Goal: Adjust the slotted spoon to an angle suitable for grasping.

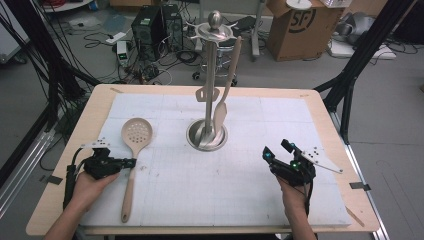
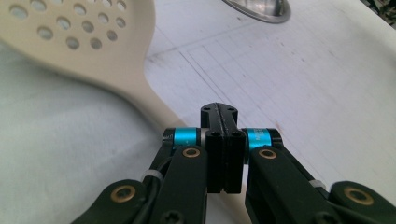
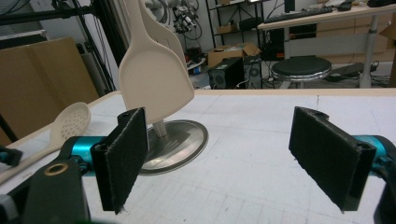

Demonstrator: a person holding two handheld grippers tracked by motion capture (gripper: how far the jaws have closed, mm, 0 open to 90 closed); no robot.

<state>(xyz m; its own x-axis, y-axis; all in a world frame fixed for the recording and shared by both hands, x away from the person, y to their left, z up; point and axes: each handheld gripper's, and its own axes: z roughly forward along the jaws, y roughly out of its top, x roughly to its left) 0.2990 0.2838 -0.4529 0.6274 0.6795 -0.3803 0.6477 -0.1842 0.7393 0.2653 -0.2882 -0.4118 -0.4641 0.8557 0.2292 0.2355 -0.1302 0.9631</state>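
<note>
The slotted spoon (image 1: pixel 133 150) is laid flat on the white mat (image 1: pixel 165 195) toward the left edge of the bench (image 1: pixel 95 107), its perforated bowl pointed at the far edge and its handle at the near edge. The left gripper (image 1: pixel 131 162) is held just beside the handle, its fingers (image 2: pixel 219 116) pressed together with nothing between them. The right gripper (image 1: pixel 276 151) is held low near the right edge, its fingers (image 3: pixel 122 154) spread wide and empty. A spatula (image 1: pixel 223 95) is hung on the steel rack (image 1: pixel 208 90) at the bench's middle.
</note>
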